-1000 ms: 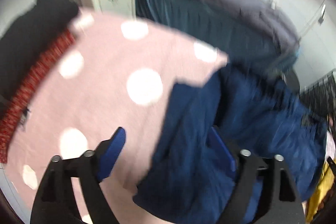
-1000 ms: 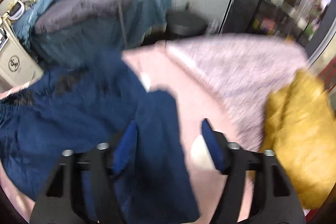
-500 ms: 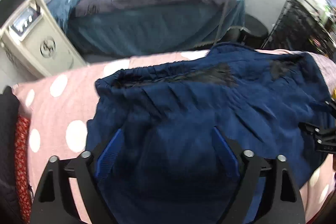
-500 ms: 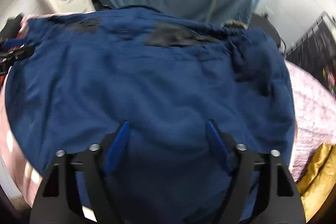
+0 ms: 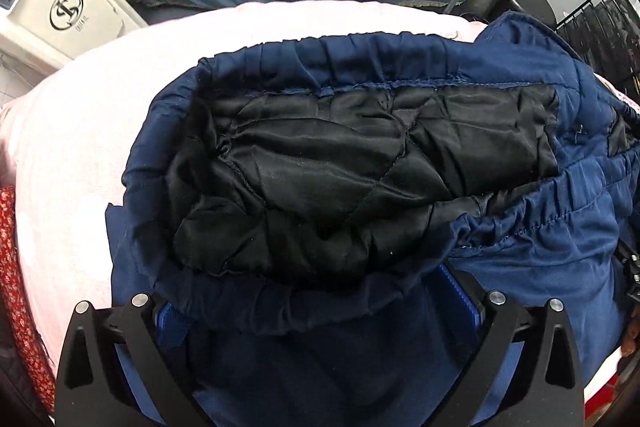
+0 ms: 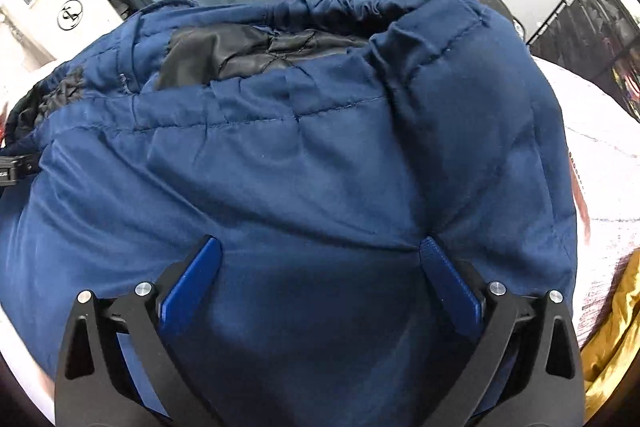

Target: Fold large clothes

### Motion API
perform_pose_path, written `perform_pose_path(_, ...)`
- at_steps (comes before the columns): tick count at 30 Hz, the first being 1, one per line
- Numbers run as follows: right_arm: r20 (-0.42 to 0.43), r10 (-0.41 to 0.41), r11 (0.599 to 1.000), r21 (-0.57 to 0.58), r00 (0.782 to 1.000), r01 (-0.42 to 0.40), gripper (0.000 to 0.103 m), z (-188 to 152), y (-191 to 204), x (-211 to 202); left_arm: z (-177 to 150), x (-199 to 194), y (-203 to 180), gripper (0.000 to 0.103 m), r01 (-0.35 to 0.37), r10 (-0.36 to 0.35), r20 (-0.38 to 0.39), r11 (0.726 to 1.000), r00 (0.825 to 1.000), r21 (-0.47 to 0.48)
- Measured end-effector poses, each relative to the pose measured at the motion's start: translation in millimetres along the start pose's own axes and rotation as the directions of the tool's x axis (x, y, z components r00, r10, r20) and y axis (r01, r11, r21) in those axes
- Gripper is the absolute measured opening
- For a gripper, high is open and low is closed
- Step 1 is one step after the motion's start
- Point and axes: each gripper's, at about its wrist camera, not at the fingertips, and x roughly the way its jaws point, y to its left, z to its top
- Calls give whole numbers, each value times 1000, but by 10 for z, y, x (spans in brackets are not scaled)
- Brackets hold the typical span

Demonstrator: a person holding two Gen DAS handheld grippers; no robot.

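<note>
The navy padded garment (image 5: 520, 267) is lying across the pink bedspread (image 5: 80, 155), filling both wrist views where a second ago it was only hanging in blurred folds at the 5 o'clock side of the left view. Its elastic waistband is now gaping toward 12 o'clock, showing the black quilted lining (image 5: 340, 179). That is suggesting the garment has just been laid down and let go, so one fold step seems finished and a fresh grasp is probably coming next.

The left gripper (image 5: 320, 303) is pointing down over the near hem at 6 o'clock, its jaws opening wide with navy cloth bulging between the blue pads, not pinched. The right gripper (image 6: 320, 279) is doing the same over the smooth outer shell (image 6: 320, 167), jaws opening, cloth under them but loose.

The garment's far edges are running out of frame at 3 and 9 o'clock, so its full shape is staying unclear. The left gripper's pads are half buried under the hem. A yellow cloth (image 6: 612, 339) at 4 o'clock is cut off.
</note>
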Motion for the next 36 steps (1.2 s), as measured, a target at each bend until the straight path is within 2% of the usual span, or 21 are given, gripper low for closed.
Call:
perform_pose_path(5,19,-26,999,24,999,25,98,25,-27,46,57,74,40,99,22,-22,-12,1000,1000,12)
perform_pose_path(13,18,-27,996,80,999,25,97,-60,-1,-131,-114,-52,59,98,5,-7,44,999,999,53)
perform_pose_path(16,89,-47,993,113,995,37,97,-162,-24,-444,-228,-294,82,97,-9,5,119,999,993,35)
perform_pose_path(17,119,-42,994,105,992,30,97,-203,-14,-542,-305,-425,107,97,-5,2,169,1000,986,15)
perform_pose_path(20,177,-32,997,75,984,18,97,-368,-27,-827,-575,-748,226,97,50,-32,280,997,959,-57)
perform_pose_path(22,178,-42,997,79,983,28,97,-460,-79,-918,-769,-859,324,97,82,-48,304,992,951,-100)
perform_pose_path(29,155,-60,994,99,986,44,97,-733,-410,-1037,-1422,-872,706,97,77,-18,272,975,962,-210)
perform_pose_path(32,145,-52,993,111,988,36,97,-762,-525,-1025,-1578,-841,829,97,80,-17,249,967,968,-243)
perform_pose_path(36,120,8,992,123,993,-22,97,-760,-671,-981,-1642,-840,954,97,96,-32,238,959,971,-265)
